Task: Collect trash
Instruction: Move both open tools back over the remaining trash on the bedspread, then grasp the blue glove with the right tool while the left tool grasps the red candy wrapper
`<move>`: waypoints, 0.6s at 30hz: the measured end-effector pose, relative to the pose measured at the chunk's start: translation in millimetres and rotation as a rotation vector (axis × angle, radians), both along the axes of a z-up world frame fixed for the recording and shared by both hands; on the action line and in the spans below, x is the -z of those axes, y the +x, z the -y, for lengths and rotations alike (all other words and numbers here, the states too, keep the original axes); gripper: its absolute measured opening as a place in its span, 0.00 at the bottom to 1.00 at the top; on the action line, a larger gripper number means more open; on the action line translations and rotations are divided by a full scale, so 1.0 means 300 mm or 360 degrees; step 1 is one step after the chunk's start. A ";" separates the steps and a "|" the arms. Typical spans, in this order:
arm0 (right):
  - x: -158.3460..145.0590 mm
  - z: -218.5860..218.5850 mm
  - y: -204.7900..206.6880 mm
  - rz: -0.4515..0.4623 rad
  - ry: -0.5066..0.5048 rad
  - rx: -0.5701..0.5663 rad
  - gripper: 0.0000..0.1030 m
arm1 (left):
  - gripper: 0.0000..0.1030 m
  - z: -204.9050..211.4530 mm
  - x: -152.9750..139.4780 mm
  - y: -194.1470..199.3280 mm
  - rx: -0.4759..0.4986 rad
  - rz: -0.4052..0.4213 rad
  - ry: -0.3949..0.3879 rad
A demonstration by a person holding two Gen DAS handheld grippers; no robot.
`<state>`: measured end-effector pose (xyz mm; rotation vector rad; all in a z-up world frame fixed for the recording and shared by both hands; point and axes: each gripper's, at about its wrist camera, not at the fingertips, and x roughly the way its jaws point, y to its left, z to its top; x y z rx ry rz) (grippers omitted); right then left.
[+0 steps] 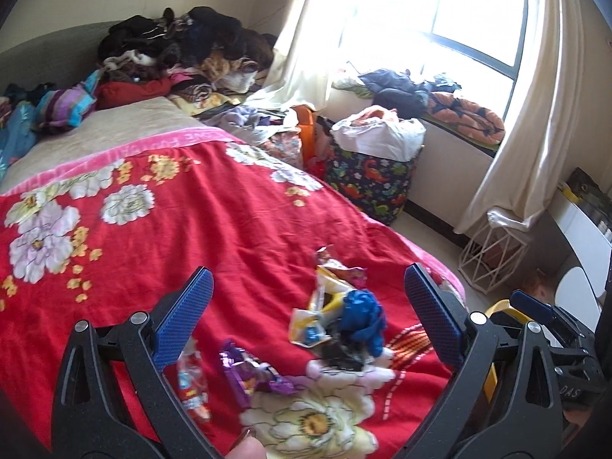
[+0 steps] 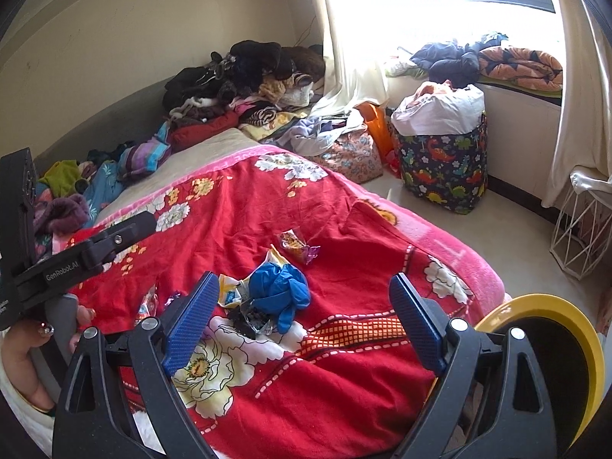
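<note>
Wide-spread blue pads frame the shot: the left claw (image 1: 306, 298) hangs with its jaws apart and empty over the bed (image 1: 214, 206), and the right claw (image 2: 306, 306) is just as open, nothing gripped. Straight ahead of both sits the trash: a crumpled blue glove (image 2: 279, 294) lying on a yellow wrapper (image 1: 306, 325), with a purple wrapper (image 1: 248, 375) and a red wrapper (image 1: 191, 382) nearer the left claw's left pad. One small wrapper (image 2: 296, 246) lies beyond. Looks light, crinkly stuff, loosely heaped. The glove seems central to either claw; the left looks nearer the purple piece.
</note>
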<state>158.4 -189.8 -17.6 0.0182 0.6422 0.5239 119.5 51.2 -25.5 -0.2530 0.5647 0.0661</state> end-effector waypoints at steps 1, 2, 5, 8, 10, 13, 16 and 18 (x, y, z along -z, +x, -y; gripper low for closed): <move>0.008 -0.012 0.008 -0.0008 -0.0010 -0.0008 0.85 | 0.89 -0.016 0.004 -0.001 -0.0015 -0.0008 -0.0002; 0.016 -0.021 0.015 -0.0016 -0.0016 -0.0016 0.85 | 0.89 -0.033 0.010 -0.004 -0.0033 -0.0018 -0.0001; 0.036 -0.055 0.042 -0.0043 -0.0033 -0.0042 0.85 | 0.89 -0.080 0.027 -0.015 -0.0073 -0.0045 0.0000; 0.056 -0.090 0.069 -0.0073 -0.0037 -0.0066 0.85 | 0.89 -0.115 0.047 -0.028 -0.0099 -0.0069 0.0003; 0.072 -0.113 0.090 -0.0094 -0.0046 -0.0086 0.85 | 0.89 -0.134 0.062 -0.036 -0.0112 -0.0089 -0.0005; 0.099 -0.148 0.118 -0.0122 -0.0069 -0.0109 0.85 | 0.89 -0.165 0.096 -0.049 -0.0145 -0.0137 -0.0025; 0.129 -0.179 0.146 -0.0160 -0.0080 -0.0126 0.85 | 0.89 -0.193 0.121 -0.063 -0.0171 -0.0162 -0.0028; 0.149 -0.196 0.159 -0.0184 -0.0088 -0.0131 0.85 | 0.89 -0.208 0.137 -0.072 -0.0183 -0.0181 -0.0028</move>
